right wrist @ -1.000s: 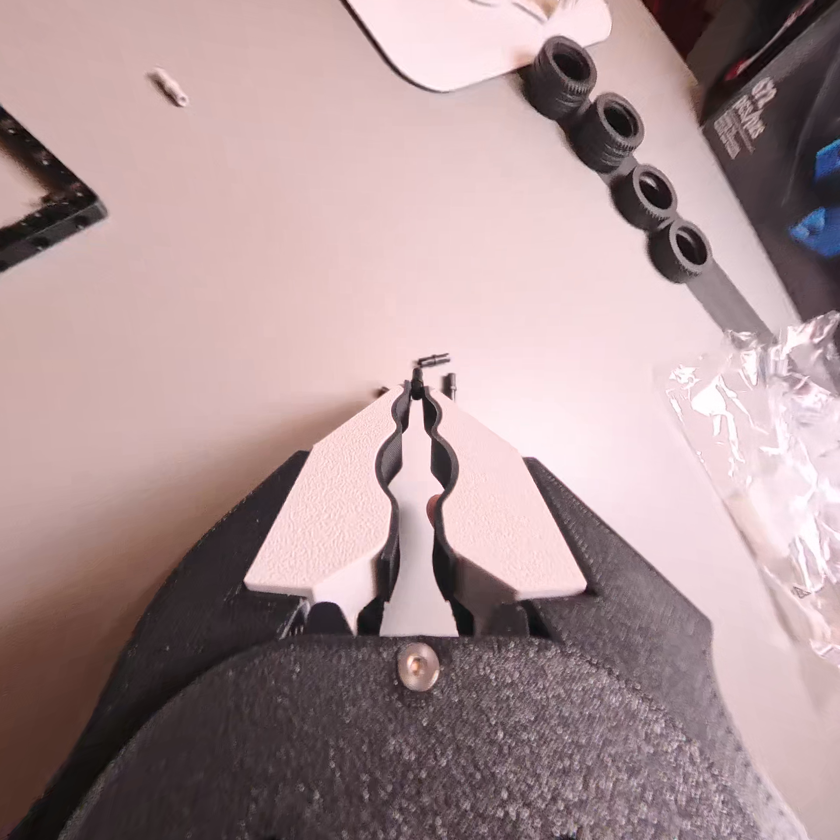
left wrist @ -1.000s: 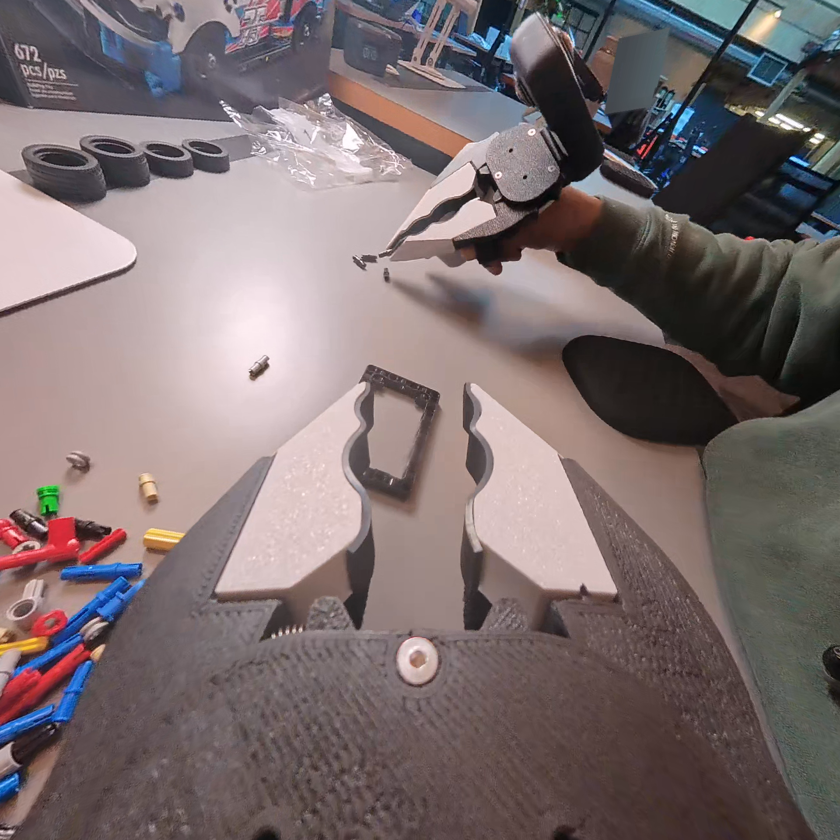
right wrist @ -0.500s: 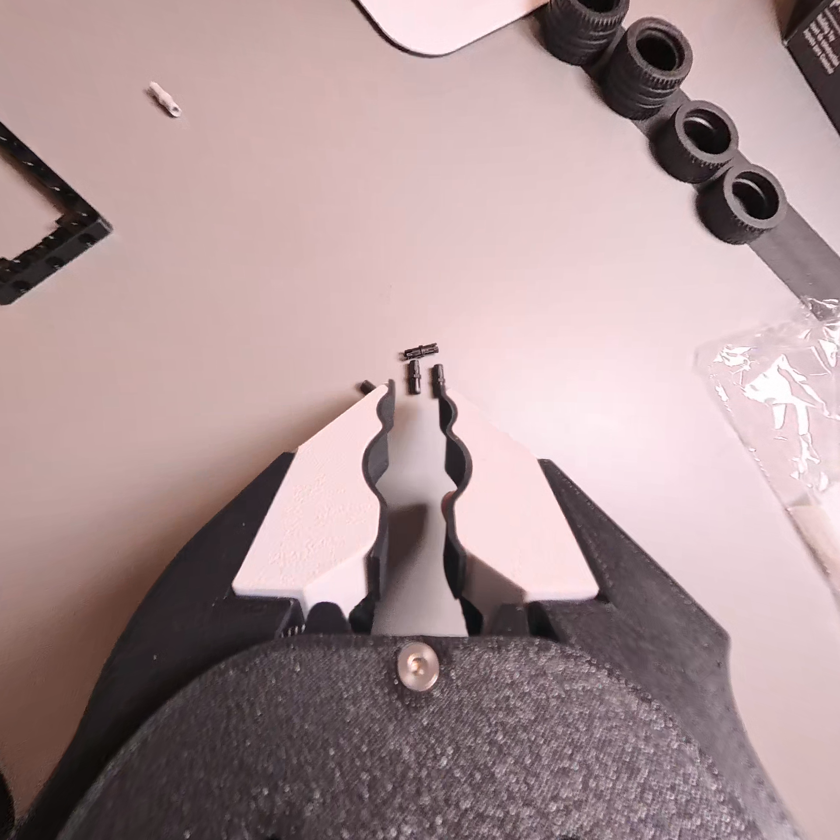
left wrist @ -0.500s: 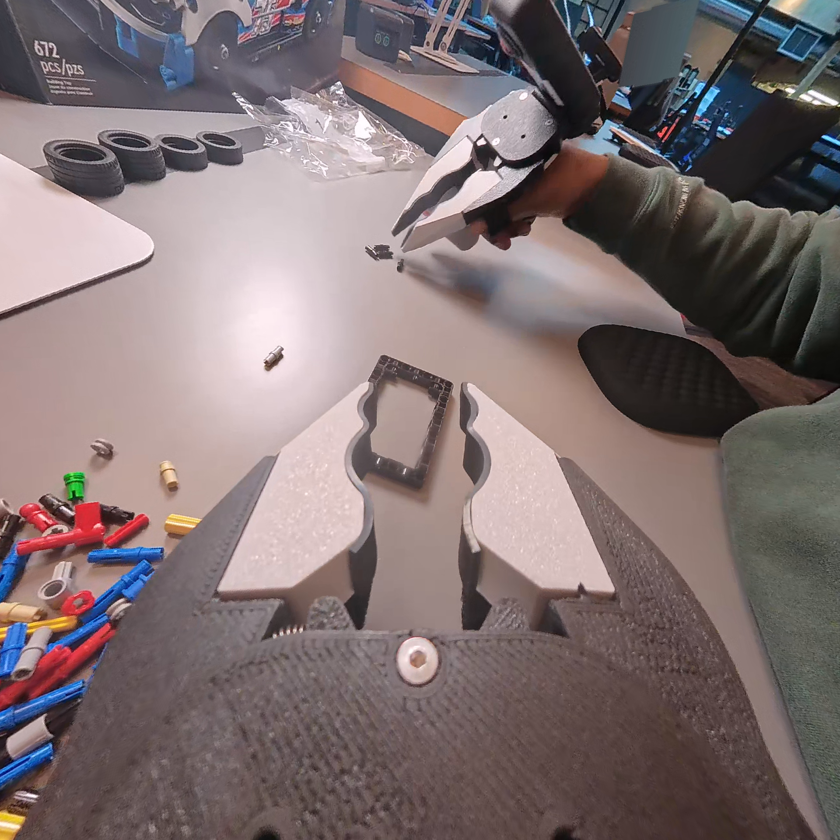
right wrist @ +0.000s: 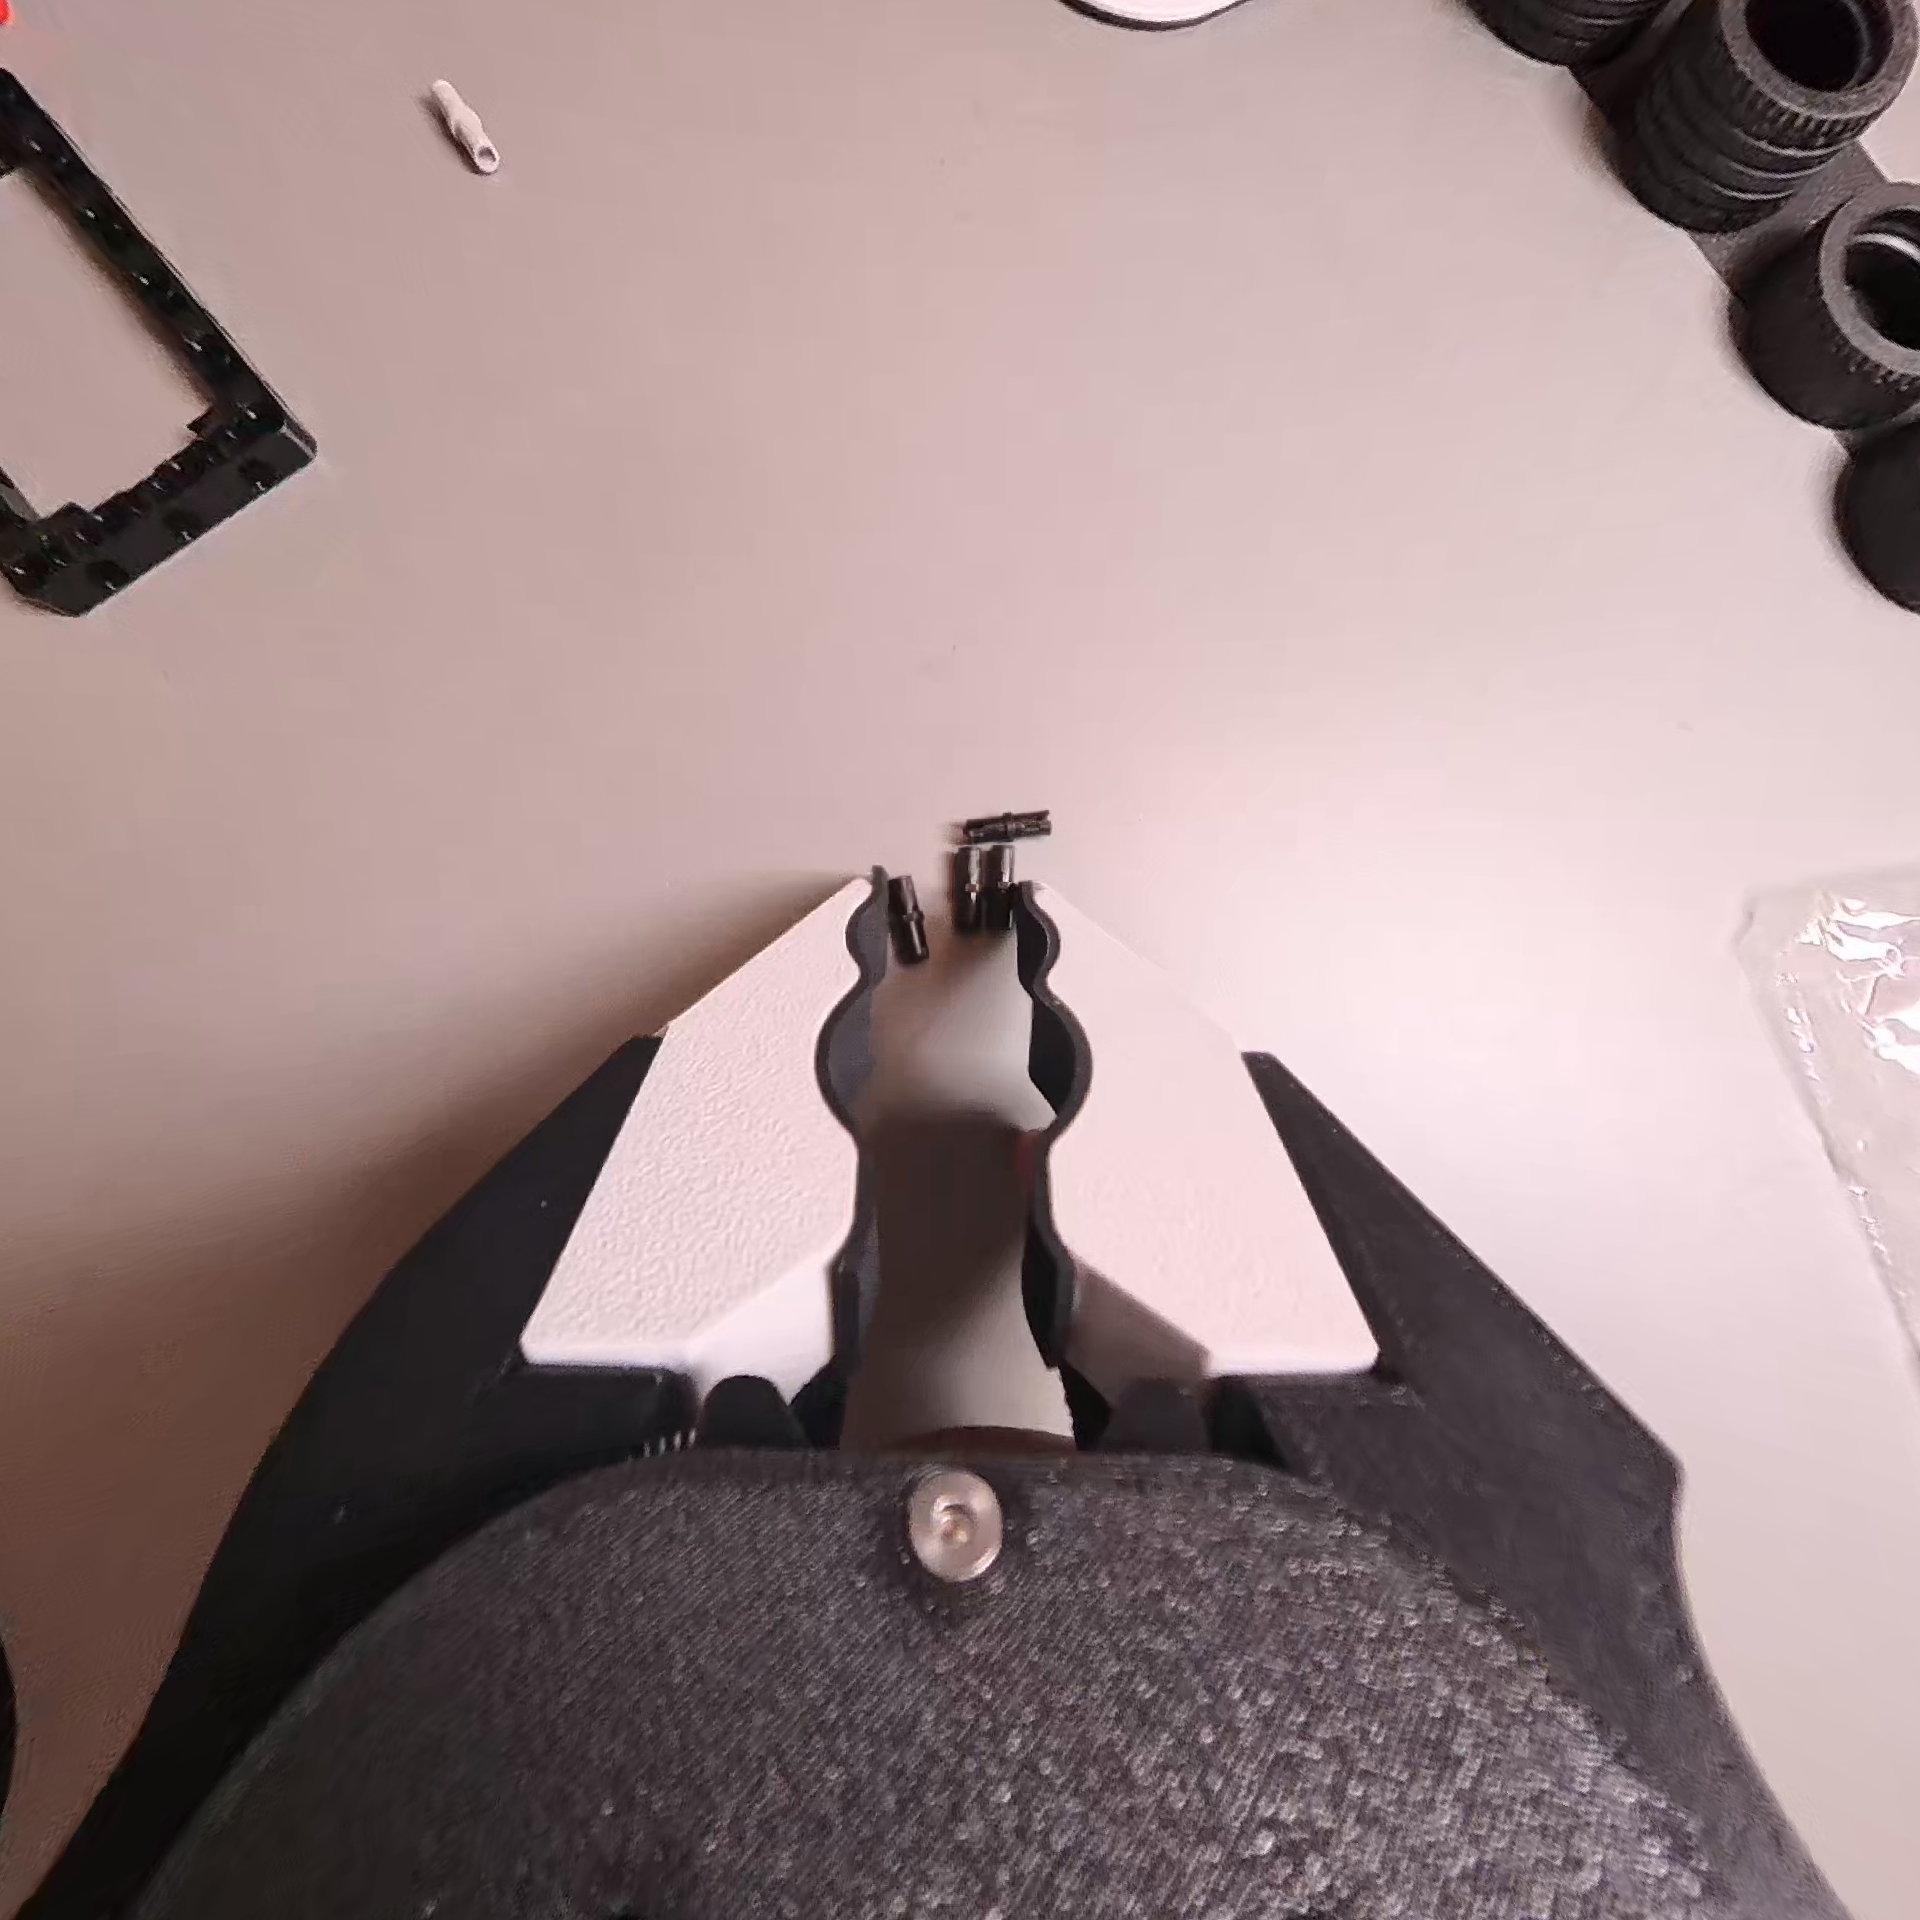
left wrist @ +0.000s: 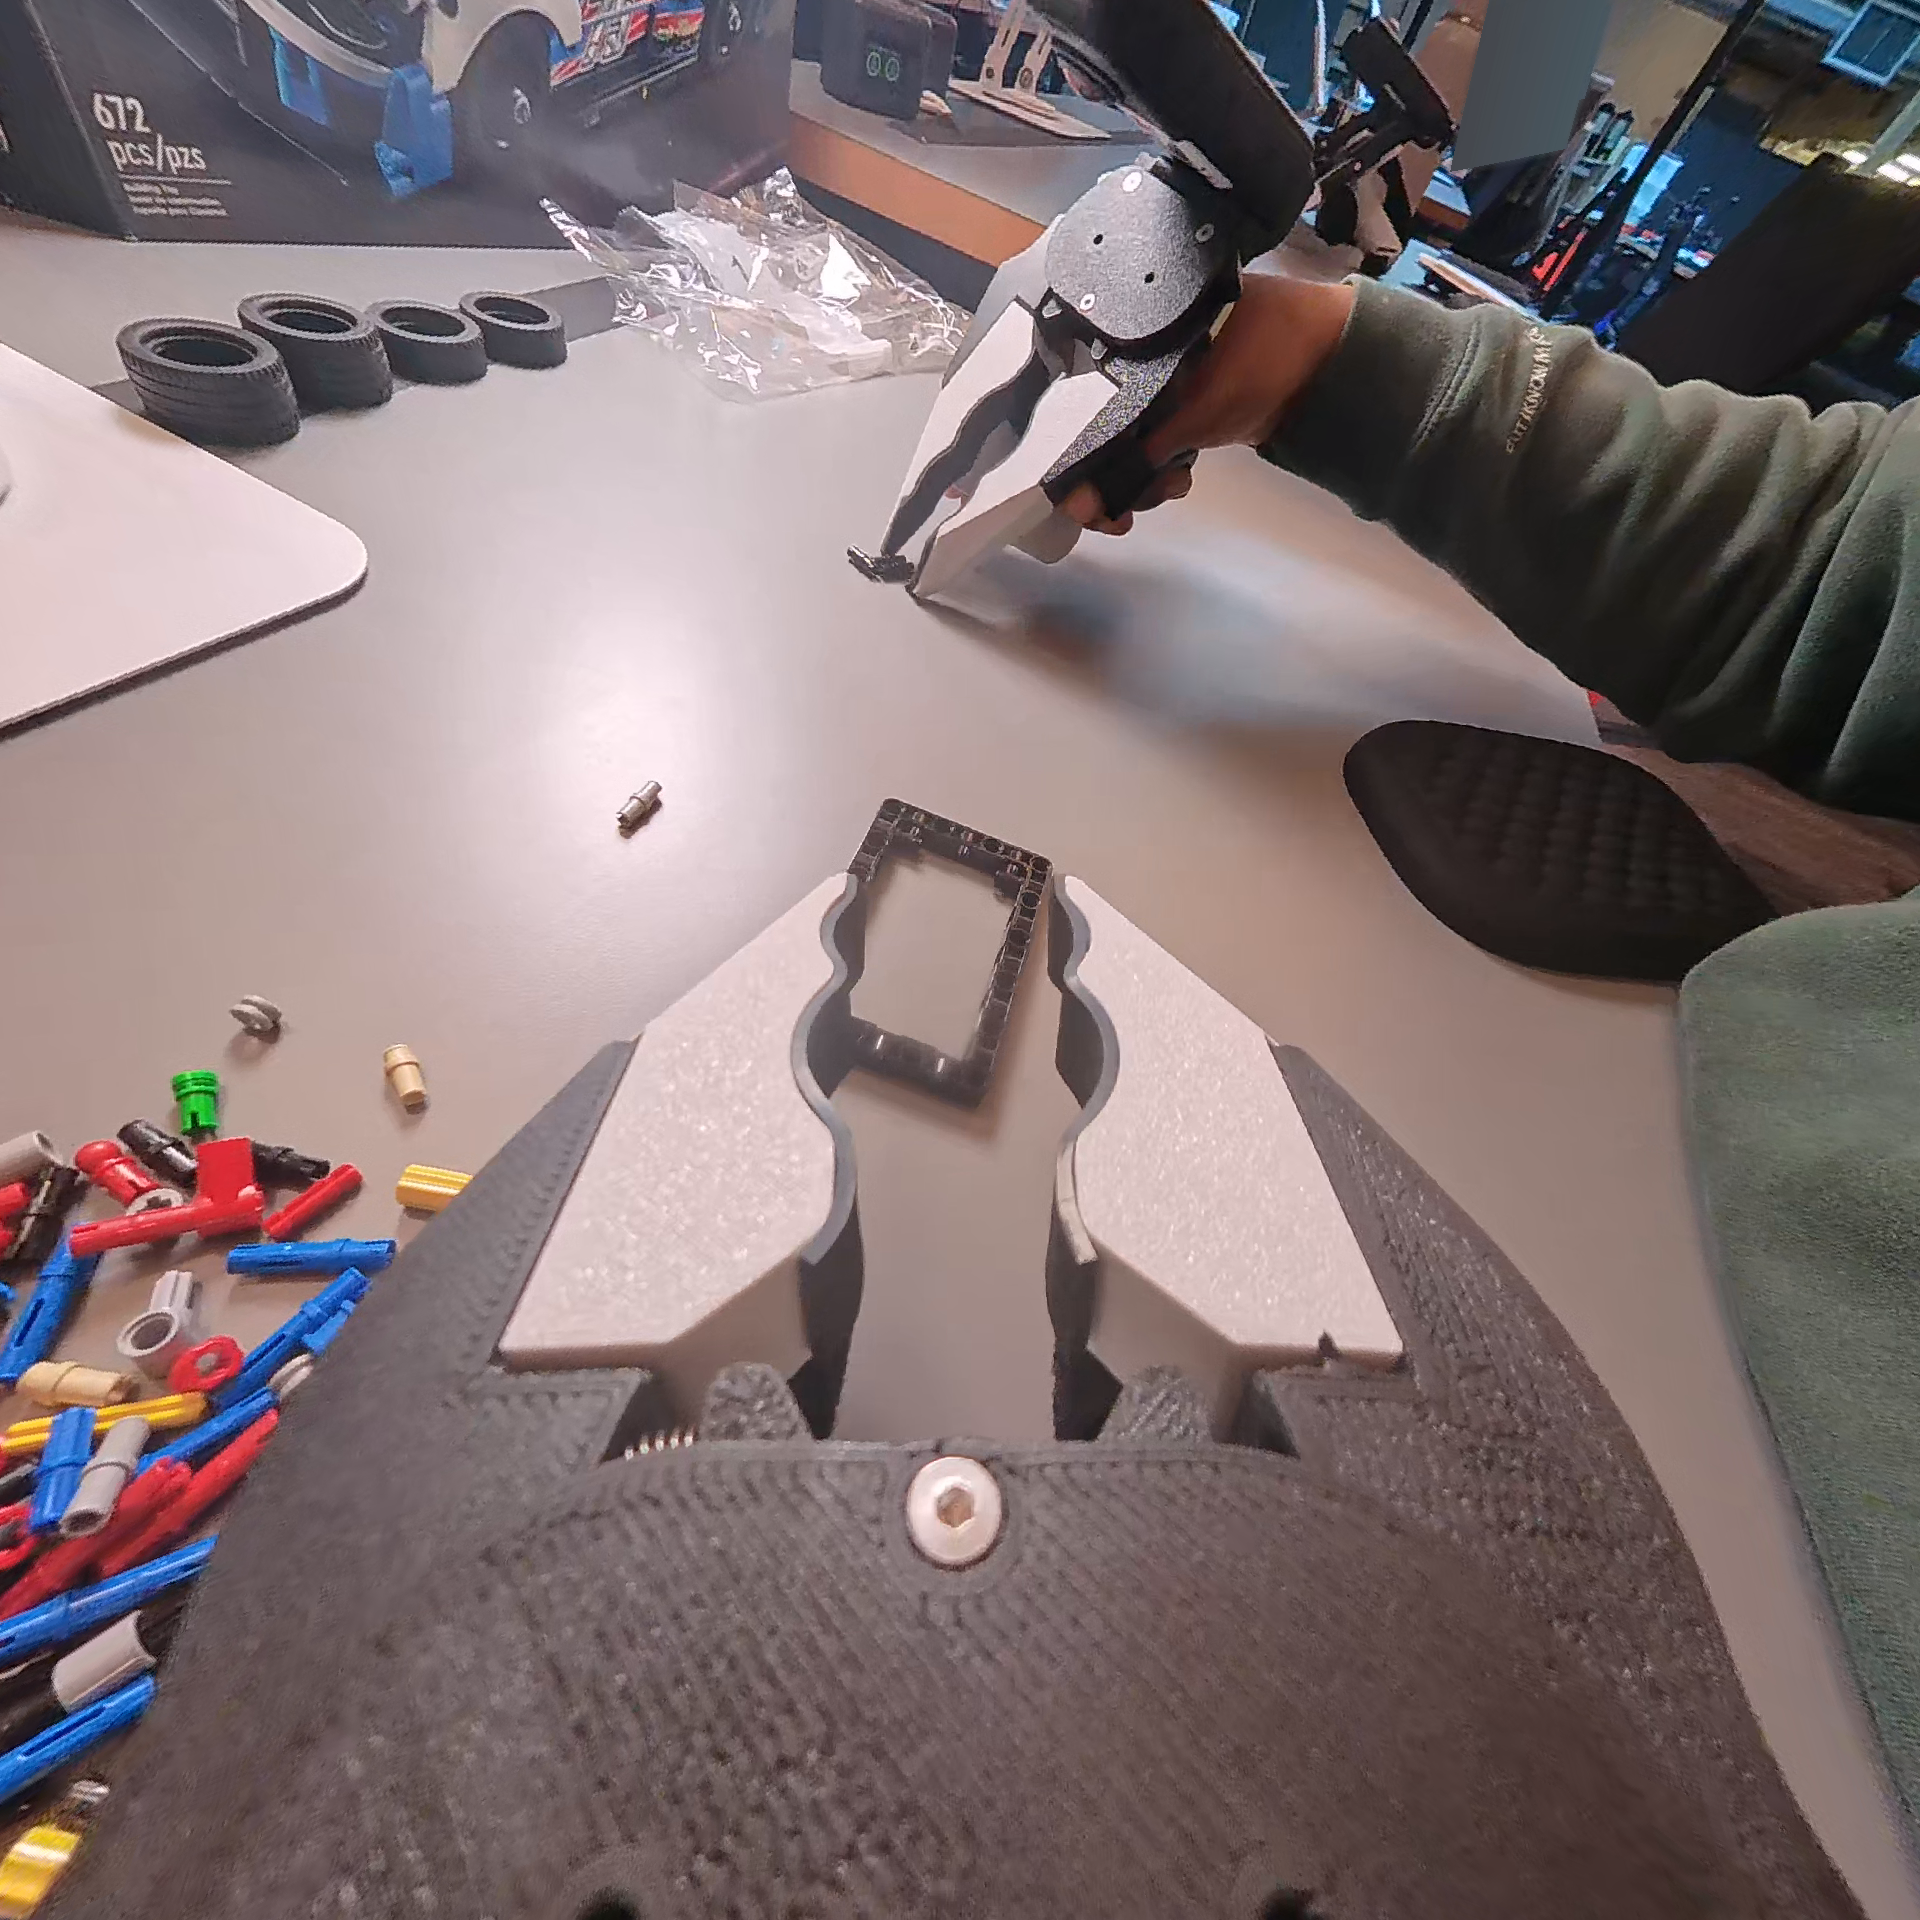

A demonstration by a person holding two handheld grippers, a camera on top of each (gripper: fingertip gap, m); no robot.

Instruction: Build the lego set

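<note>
A black rectangular lego frame (left wrist: 945, 956) lies flat on the grey table between the tips of my open, empty left gripper (left wrist: 951, 894). It also shows at the left edge of the right wrist view (right wrist: 156, 416). My right gripper (right wrist: 951, 894) is open with its tips down at the table. Several small black pins (right wrist: 982, 883) lie loose between and just beyond its tips. One pin (right wrist: 906, 920) lies by the left finger. In the left wrist view the right gripper (left wrist: 914, 571) stands tilted over those pins (left wrist: 878, 563).
A pile of red, blue, yellow and grey lego parts (left wrist: 135, 1299) lies at the left. Several black tyres (left wrist: 343, 348) stand in a row at the back. A loose grey pin (left wrist: 639, 805), a plastic bag (left wrist: 769, 281), the set's box (left wrist: 312, 104) and a white pad (left wrist: 156, 561) lie around. The loose grey pin (left wrist: 639, 805) is closer to my left gripper, around 11 cm from its tips; the right tips are 15 cm off. The right camera catches it too, in the right wrist view (right wrist: 465, 134).
My right gripper has opened and dropped to the table, with the black pins now lying loose at its tips. My left gripper has moved forward around the frame.
</note>
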